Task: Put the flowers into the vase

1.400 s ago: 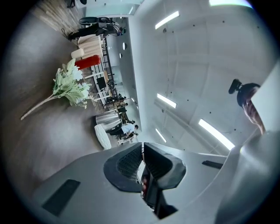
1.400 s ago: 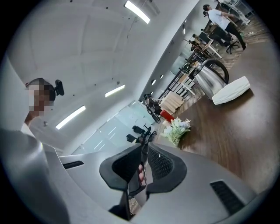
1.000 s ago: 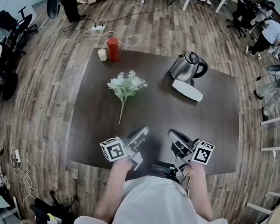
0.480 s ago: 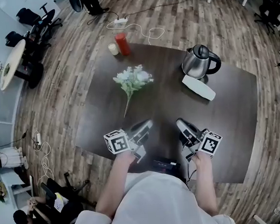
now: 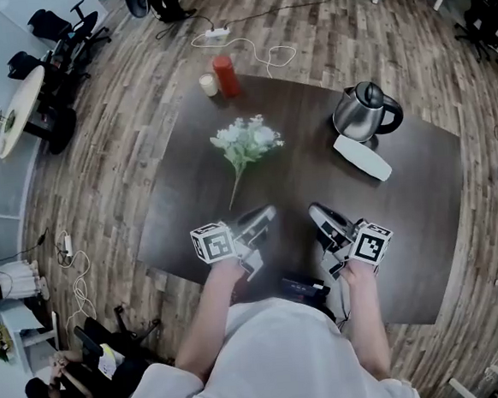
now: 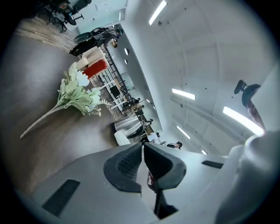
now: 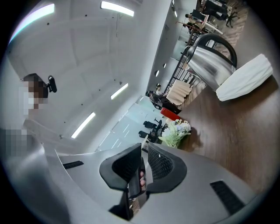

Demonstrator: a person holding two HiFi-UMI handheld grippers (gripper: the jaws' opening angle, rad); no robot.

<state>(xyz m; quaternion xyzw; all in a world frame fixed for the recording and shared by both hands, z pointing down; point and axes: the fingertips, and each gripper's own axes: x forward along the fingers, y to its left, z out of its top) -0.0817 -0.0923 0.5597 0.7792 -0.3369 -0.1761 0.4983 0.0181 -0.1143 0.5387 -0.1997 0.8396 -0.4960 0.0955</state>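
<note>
left gripper (image 5: 266,214), right gripper (image 5: 317,212) both pressed together, empty, near table (image 5: 316,184) front edge; flowers (image 5: 246,142) lie flat mid-table; white vase (image 5: 362,157) on its side beside kettle (image 5: 362,114)

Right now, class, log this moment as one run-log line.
left gripper: shut, empty | right gripper: shut, empty | flowers: lying on table

left tool (image 5: 265,212): jaws together, empty | right tool (image 5: 315,212): jaws together, empty | both level
</note>
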